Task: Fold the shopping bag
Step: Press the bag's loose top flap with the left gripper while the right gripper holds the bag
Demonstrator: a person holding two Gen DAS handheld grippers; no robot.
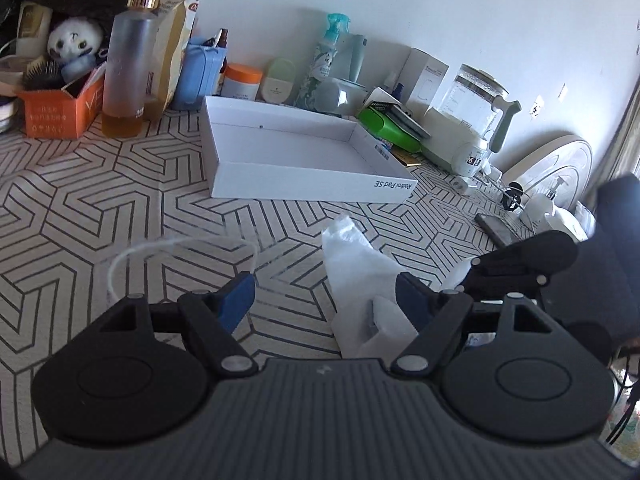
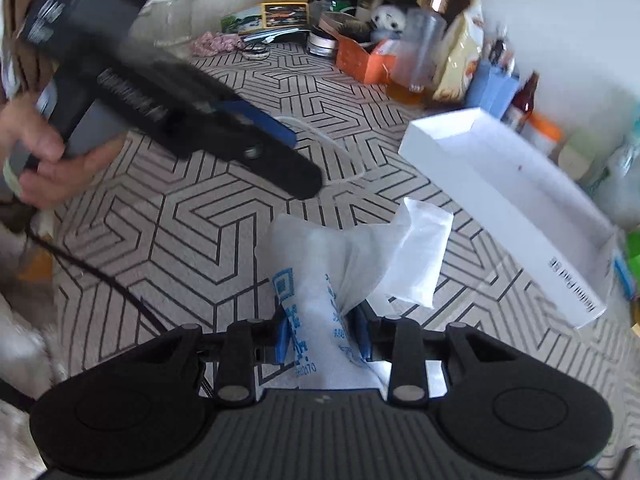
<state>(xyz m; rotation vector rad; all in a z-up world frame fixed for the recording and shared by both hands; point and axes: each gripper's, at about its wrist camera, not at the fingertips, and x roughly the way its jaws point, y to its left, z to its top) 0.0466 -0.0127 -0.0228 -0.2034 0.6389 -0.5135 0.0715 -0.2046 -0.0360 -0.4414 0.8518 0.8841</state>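
The shopping bag (image 2: 360, 248) is a white, crumpled plastic bag with blue print, bunched into a narrow strip above the patterned tablecloth (image 2: 180, 240). My right gripper (image 2: 322, 334) is shut on its lower part, and the free end fans out past the blue pads. In the left wrist view the same bag (image 1: 352, 256) rises just inside the right finger of my left gripper (image 1: 324, 300). That gripper stands open and its pads are not pressing the bag. The right wrist view shows the left gripper (image 2: 288, 152) at upper left, blurred, held by a hand (image 2: 44, 160).
An open white box lid (image 1: 288, 152) lies behind the bag. A loose white string (image 1: 176, 244) curls on the cloth to the left. Bottles, an orange carton (image 1: 56, 108), a glass kettle (image 1: 472, 120) and other clutter line the wall. A black cable (image 2: 100, 272) crosses the cloth.
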